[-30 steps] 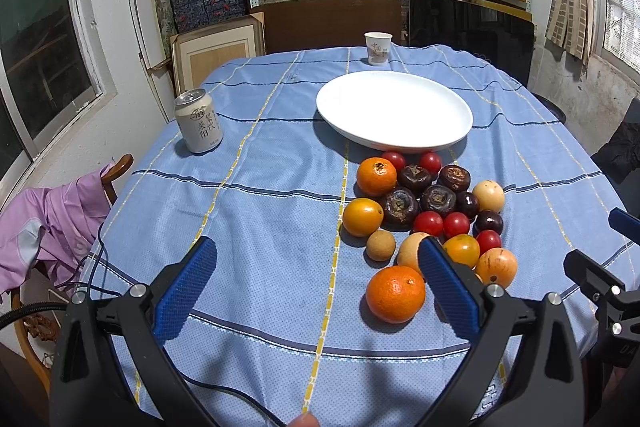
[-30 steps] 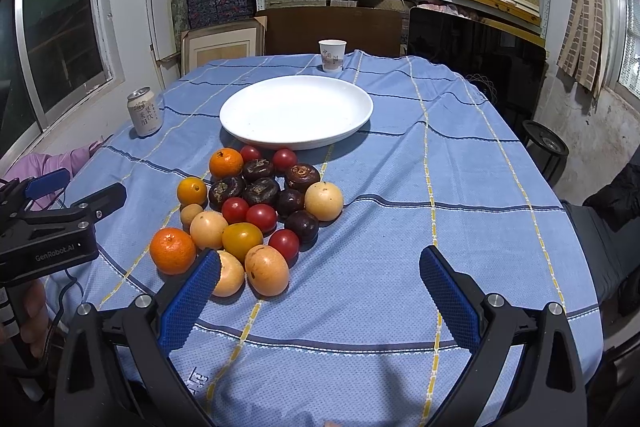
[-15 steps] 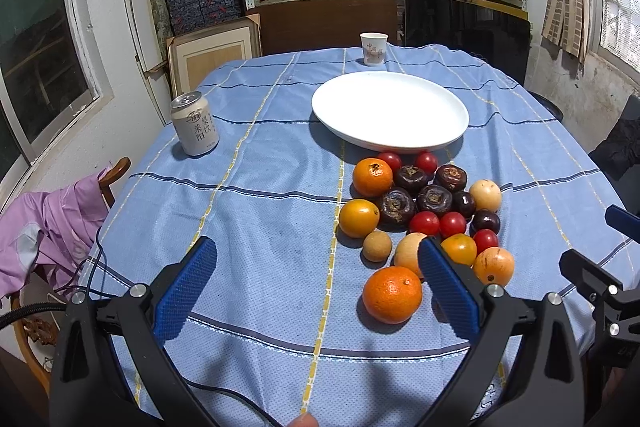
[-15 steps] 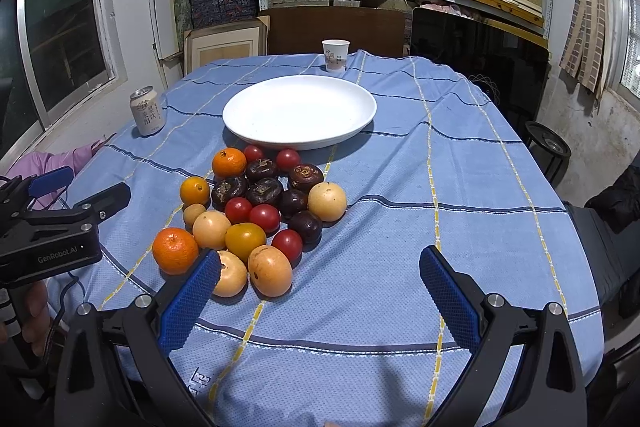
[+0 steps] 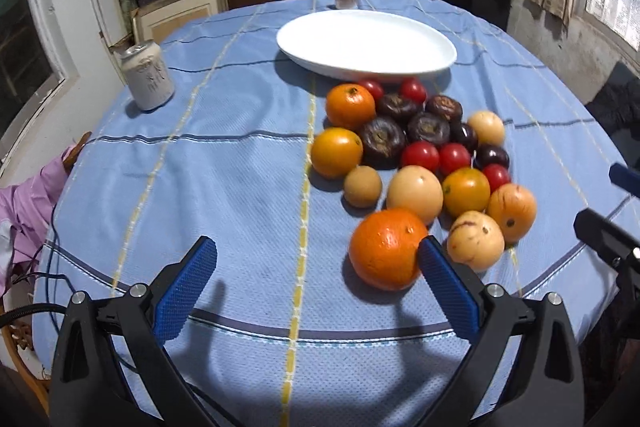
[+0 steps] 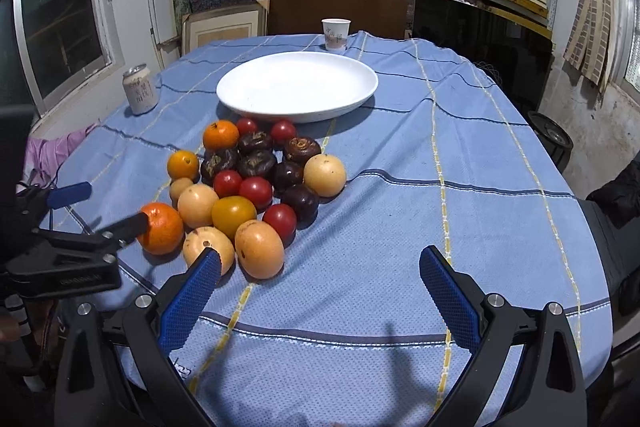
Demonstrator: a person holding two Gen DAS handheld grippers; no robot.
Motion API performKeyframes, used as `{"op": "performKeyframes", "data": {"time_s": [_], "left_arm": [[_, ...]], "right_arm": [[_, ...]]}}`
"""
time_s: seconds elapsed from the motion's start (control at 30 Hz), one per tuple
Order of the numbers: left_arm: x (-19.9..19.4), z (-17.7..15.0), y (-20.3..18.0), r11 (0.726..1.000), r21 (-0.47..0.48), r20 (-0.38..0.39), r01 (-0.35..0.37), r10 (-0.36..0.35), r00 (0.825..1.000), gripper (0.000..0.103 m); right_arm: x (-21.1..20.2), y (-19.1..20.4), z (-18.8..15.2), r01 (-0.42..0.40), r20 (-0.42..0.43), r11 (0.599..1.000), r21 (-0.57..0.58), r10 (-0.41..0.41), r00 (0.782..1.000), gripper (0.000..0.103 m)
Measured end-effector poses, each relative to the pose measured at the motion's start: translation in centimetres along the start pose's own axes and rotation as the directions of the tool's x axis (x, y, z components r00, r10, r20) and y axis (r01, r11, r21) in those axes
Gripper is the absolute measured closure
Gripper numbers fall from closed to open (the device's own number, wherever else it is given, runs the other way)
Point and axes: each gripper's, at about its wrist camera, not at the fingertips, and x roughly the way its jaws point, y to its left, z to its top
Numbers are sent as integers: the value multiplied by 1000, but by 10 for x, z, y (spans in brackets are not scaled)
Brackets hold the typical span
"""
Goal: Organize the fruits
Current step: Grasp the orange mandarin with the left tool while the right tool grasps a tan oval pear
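Your left gripper [image 5: 316,259] is the nearer one — its fingers are spread wide and empty, and the big orange [image 5: 386,249] sits on the cloth at the near edge of the fruit pile, just inside the right finger [image 5: 448,287] rather than centred. Shift right before you close. Your right gripper [image 6: 320,267] is also spread and empty, with the plate [image 6: 298,87] bare beyond the pile.
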Motion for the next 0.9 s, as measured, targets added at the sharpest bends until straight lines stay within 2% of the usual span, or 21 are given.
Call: {"op": "performKeyframes", "data": {"time_s": [0.27, 0.3, 0.33, 0.37, 0.43, 0.47, 0.5, 0.53, 0.57, 0.7, 0.9], "left_arm": [[6, -6, -14, 996, 55, -18, 75, -74, 997, 5], [7, -7, -15, 995, 60, -22, 83, -82, 996, 10], [9, -7, -16, 994, 63, -29, 89, -87, 996, 22], [13, -8, -16, 993, 65, -44, 96, -94, 995, 28], [22, -9, -16, 988, 51, -85, 146, -142, 986, 39], [27, -10, -16, 986, 43, -101, 162, -157, 982, 41], [27, -10, -18, 986, 51, -90, 156, -151, 984, 43], [26, -10, -20, 986, 63, -82, 157, -152, 985, 53], [26, -11, -22, 983, 71, -80, 172, -166, 983, 58], [25, -11, -20, 979, 56, -65, 195, -191, 979, 59], [13, -10, -10, 980, 34, -22, 199, -198, 980, 59]], "right_arm": [[3, -2, -2, 7, 2, 1000, -6, -7, 1000, 3], [3, -3, -2, 8, 2, 1000, -6, -8, 1000, 3], [4, -3, -3, 9, 1, 1000, -6, -9, 1000, 3], [5, -3, -3, 7, -2, 1000, -4, -7, 1000, 3], [5, -4, -3, 5, -4, 1000, -5, -5, 1000, 3], [6, -3, -3, 7, -5, 1000, -10, -7, 1000, 3], [6, -2, -4, 5, -5, 1000, -14, -5, 1000, 3], [6, -2, -4, -1, -6, 1000, -15, 1, 1000, 3], [6, -2, -4, -5, -6, 1000, -15, 5, 1000, 3], [8, -2, -5, -15, -11, 1000, -20, 15, 1000, 4], [26, 6, -8, -138, -84, 990, -24, 135, 987, 22]]}}
